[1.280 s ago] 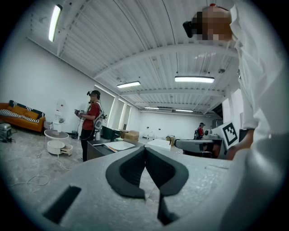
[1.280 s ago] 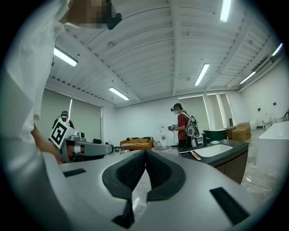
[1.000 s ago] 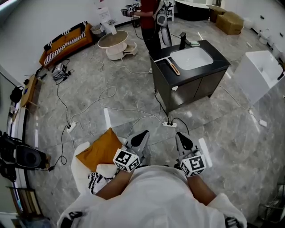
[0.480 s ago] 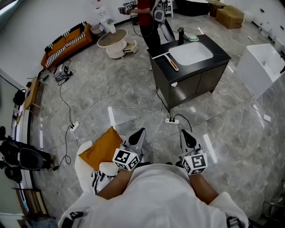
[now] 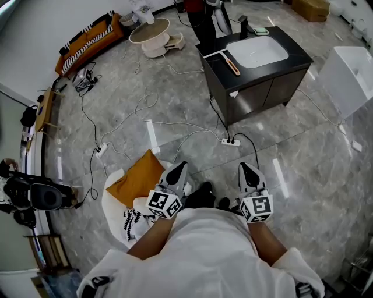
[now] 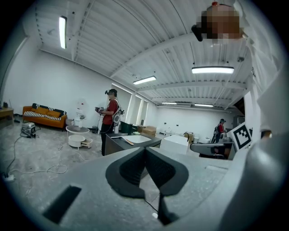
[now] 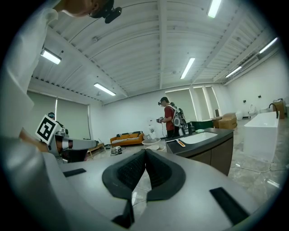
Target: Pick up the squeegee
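The squeegee (image 5: 230, 61), with an orange handle and a white blade, lies on the black vanity top (image 5: 291, 56) left of the white sink basin, far across the floor from me. It also shows in the left gripper view as the squeegee (image 6: 128, 141) and in the right gripper view as the squeegee (image 7: 181, 143). My left gripper (image 5: 179, 170) and right gripper (image 5: 245, 169) are held close in front of my body, pointing toward the vanity. Both are shut with nothing in them; the pads meet in the left gripper (image 6: 145, 149) and in the right gripper (image 7: 145, 151).
A person in red (image 5: 196, 10) stands behind the vanity. A power strip (image 5: 229, 141) and cables cross the floor between me and it. An orange cushion (image 5: 137, 181) lies on a white seat at my left. A white tub (image 5: 353, 74) stands right of the vanity.
Both grippers have sunk a little and stayed shut. The head view has tilted, so the vanity and squeegee now sit higher in the frame.
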`<state>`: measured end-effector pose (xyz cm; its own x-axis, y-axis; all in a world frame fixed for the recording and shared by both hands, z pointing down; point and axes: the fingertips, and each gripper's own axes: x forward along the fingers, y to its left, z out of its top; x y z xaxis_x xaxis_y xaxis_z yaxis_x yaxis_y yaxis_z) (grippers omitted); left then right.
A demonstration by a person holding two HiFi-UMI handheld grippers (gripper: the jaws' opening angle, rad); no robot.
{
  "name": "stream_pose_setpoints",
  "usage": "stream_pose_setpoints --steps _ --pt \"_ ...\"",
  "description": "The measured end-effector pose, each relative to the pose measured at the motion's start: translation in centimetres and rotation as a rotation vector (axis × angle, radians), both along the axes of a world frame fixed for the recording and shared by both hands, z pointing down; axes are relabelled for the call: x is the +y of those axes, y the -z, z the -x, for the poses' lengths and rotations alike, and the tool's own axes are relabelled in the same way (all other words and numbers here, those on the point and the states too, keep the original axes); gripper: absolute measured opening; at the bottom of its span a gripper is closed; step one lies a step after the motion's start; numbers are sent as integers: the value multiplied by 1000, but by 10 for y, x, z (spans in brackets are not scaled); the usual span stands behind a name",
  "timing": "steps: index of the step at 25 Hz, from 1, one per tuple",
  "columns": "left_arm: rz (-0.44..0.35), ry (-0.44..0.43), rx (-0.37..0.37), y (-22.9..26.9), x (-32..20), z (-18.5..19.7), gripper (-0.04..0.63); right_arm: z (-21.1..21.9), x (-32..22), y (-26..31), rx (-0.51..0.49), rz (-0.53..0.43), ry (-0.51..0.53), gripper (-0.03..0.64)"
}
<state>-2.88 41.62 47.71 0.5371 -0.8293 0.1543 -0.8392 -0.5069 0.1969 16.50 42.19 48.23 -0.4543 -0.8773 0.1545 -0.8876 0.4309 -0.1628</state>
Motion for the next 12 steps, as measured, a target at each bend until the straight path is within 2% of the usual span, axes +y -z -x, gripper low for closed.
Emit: stream_pose_setpoints --steps 7,12 --pt "21 10 41 -13 -39 2 14 -10 -34 -8 0 21 -43 14" --pt "19 17 84 -17 -87 11 14 -7 -77 -6 29 30 -58 14"
